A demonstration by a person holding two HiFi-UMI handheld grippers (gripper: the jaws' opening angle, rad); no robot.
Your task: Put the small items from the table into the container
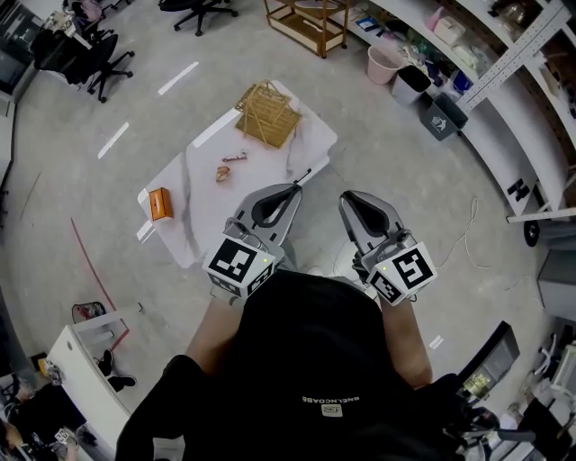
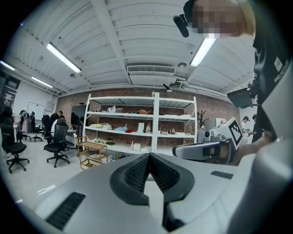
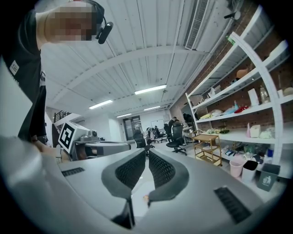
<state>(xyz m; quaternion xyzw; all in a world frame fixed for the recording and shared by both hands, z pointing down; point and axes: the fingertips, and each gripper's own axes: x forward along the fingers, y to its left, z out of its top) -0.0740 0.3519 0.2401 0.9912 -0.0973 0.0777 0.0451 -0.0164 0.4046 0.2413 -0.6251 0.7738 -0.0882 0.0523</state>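
Note:
A white marbled table [image 1: 193, 194] stands ahead of me on the grey floor. On it sit a golden wire basket [image 1: 267, 114] at the far end, two small items [image 1: 234, 157] [image 1: 222, 173] near the middle, and an orange box [image 1: 159, 203] at the left end. My left gripper [image 1: 292, 188] and right gripper [image 1: 347, 196] are held side by side at the table's near edge, short of the items. Both are shut with nothing between the jaws. The left gripper [image 2: 149, 155] and right gripper [image 3: 147, 153] point level across the room, so their views show no table.
A thin dark stick [image 1: 301, 176] lies at the table's near corner. Beyond the table stand a wooden trolley [image 1: 310, 22], a pink bucket [image 1: 384, 63] and bins [image 1: 427, 99] beside white shelving [image 1: 517, 54]. Office chairs [image 1: 99, 58] are at the far left. A white cable [image 1: 468, 234] trails on the floor.

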